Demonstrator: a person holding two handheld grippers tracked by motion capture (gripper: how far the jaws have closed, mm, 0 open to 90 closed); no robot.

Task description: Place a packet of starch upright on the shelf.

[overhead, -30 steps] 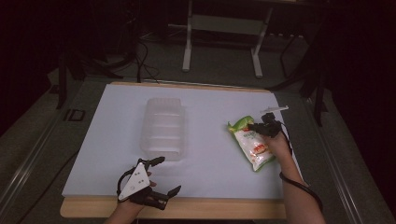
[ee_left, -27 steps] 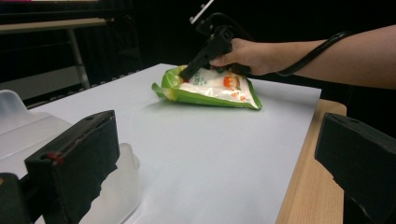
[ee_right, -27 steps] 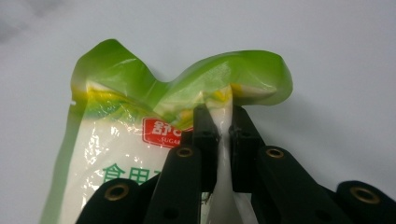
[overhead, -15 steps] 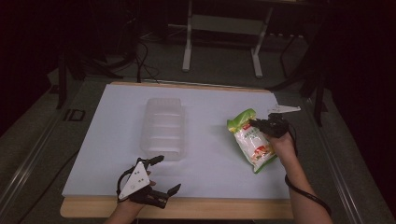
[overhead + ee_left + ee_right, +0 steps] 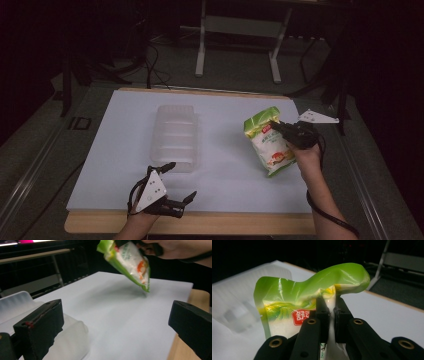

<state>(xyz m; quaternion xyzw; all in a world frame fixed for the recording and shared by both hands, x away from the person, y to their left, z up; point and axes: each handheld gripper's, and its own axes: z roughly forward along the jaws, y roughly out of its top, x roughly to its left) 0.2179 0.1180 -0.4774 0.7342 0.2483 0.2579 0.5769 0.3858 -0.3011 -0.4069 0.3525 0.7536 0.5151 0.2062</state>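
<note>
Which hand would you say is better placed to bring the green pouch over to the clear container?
Right, probably: the right gripper is already shut on the green pouch, lifted off the table, while the left gripper sits open beside the clear container.

Your right gripper point(image 5: 278, 126) is black, and the pouch point(image 5: 269, 145) it pinches shows a bright green top over a white body, with a red label patch and orange print lower down. Your left gripper point(image 5: 180, 182) is black too, red flecks on one jaw, a pale grey plate on top. The tray point(image 5: 175, 136) is clear, frosty white. The tabletop point(image 5: 225, 165) is white, edged in light wood.
</note>
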